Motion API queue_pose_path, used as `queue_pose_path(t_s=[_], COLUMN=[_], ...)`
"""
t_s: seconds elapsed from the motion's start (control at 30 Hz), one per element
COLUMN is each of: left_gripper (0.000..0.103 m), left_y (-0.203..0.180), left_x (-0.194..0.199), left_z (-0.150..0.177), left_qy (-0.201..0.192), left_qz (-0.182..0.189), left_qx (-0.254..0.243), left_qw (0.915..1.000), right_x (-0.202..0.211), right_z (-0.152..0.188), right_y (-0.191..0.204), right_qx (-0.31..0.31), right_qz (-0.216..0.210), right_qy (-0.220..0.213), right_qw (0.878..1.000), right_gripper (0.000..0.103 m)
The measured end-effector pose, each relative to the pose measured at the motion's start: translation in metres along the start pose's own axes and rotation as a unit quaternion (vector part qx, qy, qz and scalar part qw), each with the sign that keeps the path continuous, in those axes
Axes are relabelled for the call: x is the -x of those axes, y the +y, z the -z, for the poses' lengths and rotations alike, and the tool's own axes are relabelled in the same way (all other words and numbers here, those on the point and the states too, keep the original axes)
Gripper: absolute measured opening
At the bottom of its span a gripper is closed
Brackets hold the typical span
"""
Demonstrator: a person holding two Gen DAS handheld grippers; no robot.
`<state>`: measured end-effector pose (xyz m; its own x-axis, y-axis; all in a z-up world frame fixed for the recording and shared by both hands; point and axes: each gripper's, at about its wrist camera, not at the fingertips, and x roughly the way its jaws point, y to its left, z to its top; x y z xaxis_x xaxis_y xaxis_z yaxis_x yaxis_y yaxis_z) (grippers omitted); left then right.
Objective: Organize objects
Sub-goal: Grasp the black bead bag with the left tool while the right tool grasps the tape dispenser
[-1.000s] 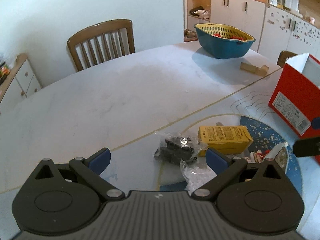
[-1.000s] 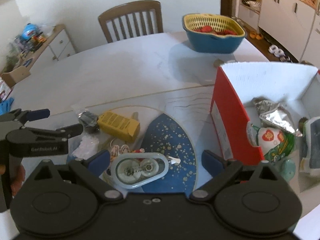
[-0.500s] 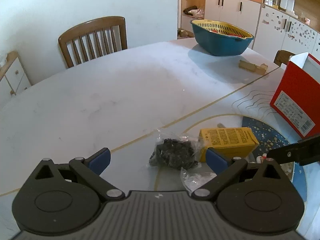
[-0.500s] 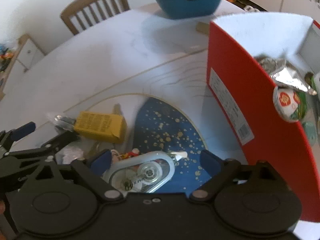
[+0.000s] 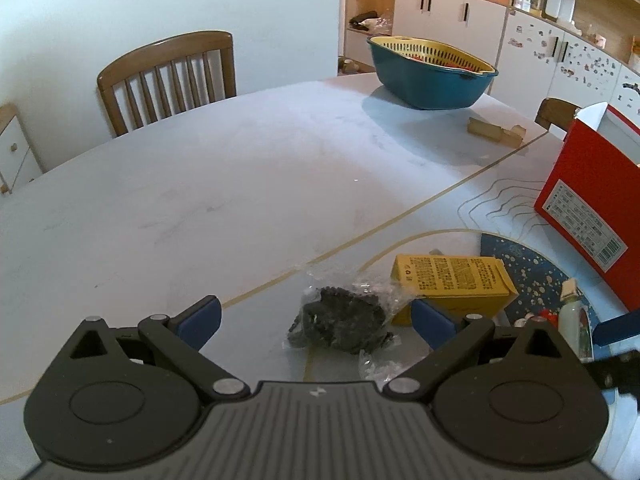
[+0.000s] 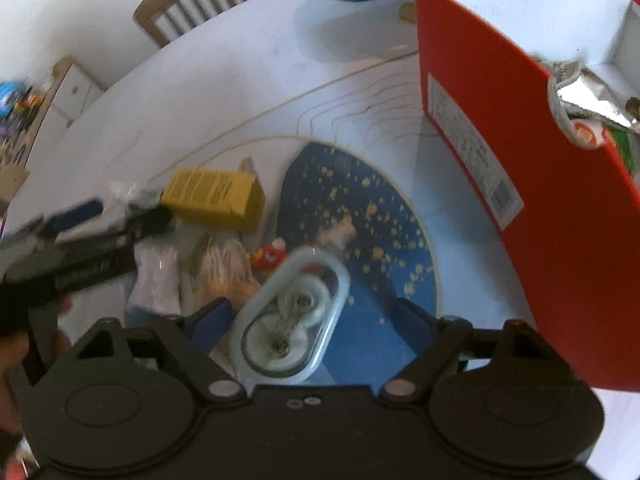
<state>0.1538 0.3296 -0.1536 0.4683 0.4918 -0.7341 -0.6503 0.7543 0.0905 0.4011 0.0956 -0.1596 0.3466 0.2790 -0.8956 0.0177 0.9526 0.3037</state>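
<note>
Correction-tape dispenser [image 6: 294, 316], clear oval shell with two pale reels inside, lies on the counter [image 5: 240, 184] at the blue speckled patch's edge, between the right tool [image 6: 312, 320] pads, untouched; jaws closing. Versus a second ago, dispenser sits more upright in frame and the red box [image 6: 540, 168] looms larger. Left tool [image 5: 316, 316] spread wide over the black-parts bag [image 5: 340, 320], empty, now nearer the yellow carton [image 5: 452, 280].

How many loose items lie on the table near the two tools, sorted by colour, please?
Yellow: 1, the carton
Black: 1, the bagged black parts
Clear: 1, the correction tape dispenser
White: 1, the small bottle
Total: 4
</note>
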Motion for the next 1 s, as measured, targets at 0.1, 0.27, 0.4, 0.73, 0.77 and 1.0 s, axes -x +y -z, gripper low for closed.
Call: queue_pose_path(t_s=[0.1, 0.27, 0.4, 0.73, 0.77, 1.0], left_gripper=[0.101, 0.097, 0.087, 0.039, 0.039, 0.038], left_y=[-0.001, -0.001, 0.000, 0.001, 0.001, 0.001], left_x=[-0.004, -0.008, -0.009, -0.006, -0.004, 0.026], left_z=[0.000, 0.001, 0.002, 0.001, 0.000, -0.011], left_qy=[0.002, 0.002, 0.005, 0.006, 0.007, 0.007], left_qz=[0.004, 0.003, 0.005, 0.015, 0.016, 0.015], left_qx=[-0.003, -0.003, -0.005, 0.001, 0.003, 0.024], left_qw=[1.0000, 1.0000, 1.0000, 0.9999, 0.9998, 0.9996], right_x=[0.002, 0.004, 0.004, 0.007, 0.008, 0.030], right_z=[0.005, 0.004, 0.004, 0.007, 0.006, 0.007], right_y=[0.002, 0.007, 0.009, 0.006, 0.005, 0.000], right_qx=[0.029, 0.046, 0.055, 0.054, 0.053, 0.063], right_qz=[-0.001, -0.014, -0.023, -0.016, -0.019, -0.032], right_qy=[-0.006, -0.005, -0.006, -0.019, -0.020, -0.033], right_qw=[1.000, 0.999, 0.998, 0.998, 0.998, 0.997], right_gripper=[0.081, 0.063, 0.053, 0.052, 0.052, 0.052])
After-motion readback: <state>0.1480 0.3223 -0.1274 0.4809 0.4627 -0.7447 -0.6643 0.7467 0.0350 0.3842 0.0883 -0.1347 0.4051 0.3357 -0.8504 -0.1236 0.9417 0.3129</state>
